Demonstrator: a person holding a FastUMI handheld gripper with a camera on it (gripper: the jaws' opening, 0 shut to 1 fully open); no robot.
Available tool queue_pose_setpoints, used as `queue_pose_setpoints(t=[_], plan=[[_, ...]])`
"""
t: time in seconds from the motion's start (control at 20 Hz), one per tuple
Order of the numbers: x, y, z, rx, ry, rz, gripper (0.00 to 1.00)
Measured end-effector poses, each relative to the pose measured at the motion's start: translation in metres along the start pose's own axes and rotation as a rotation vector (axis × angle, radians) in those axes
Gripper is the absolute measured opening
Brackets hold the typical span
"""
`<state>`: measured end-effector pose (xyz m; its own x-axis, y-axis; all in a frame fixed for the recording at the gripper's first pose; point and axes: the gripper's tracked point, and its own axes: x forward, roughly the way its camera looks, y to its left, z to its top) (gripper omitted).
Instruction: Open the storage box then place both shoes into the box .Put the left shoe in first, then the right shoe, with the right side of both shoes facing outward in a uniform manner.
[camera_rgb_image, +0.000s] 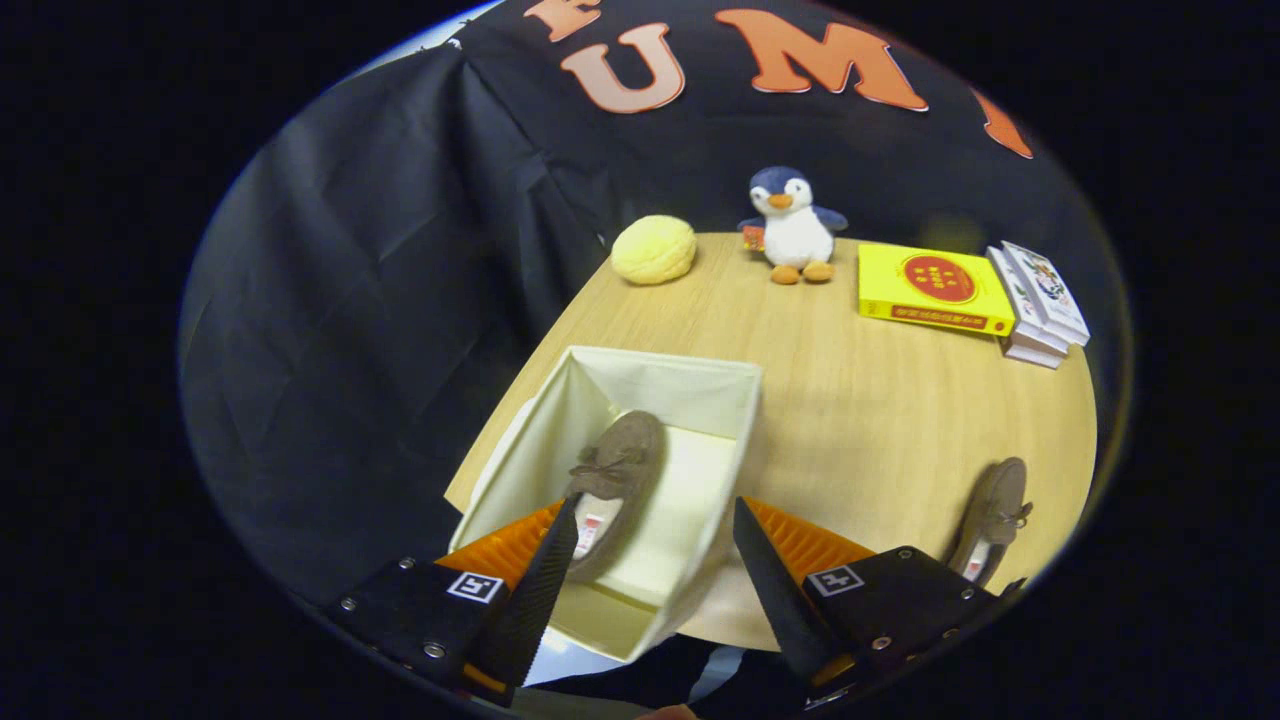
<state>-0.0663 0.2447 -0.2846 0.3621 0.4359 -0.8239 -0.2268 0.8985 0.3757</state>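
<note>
Brown suede moccasin (612, 478) w/ bow lies inside open cream fabric storage box (700, 395), by left wall; 2nd moccasin (992, 518) on wood table (900, 400), off to right. Gripper (655, 520) fingers spread, holding nothing, above box

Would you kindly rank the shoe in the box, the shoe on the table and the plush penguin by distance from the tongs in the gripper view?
The tongs are open.
1. Shoe in the box, between the fingers.
2. Shoe on the table, off to the right.
3. Plush penguin, at the table's far edge.
</note>
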Motion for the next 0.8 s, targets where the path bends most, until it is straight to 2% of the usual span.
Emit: queue_pose_setpoints(t=[0.25,0.45,0.65,0.8], plan=[[-0.035,-0.117,-0.034,0.044,-0.082,-0.173,0.96],[-0.055,-0.207,-0.078,0.082,-0.068,-0.334,0.96],[-0.053,-0.27,-0.116,0.135,-0.031,-0.404,0.94],[-0.033,-0.304,-0.14,0.185,-0.009,-0.439,0.88]])
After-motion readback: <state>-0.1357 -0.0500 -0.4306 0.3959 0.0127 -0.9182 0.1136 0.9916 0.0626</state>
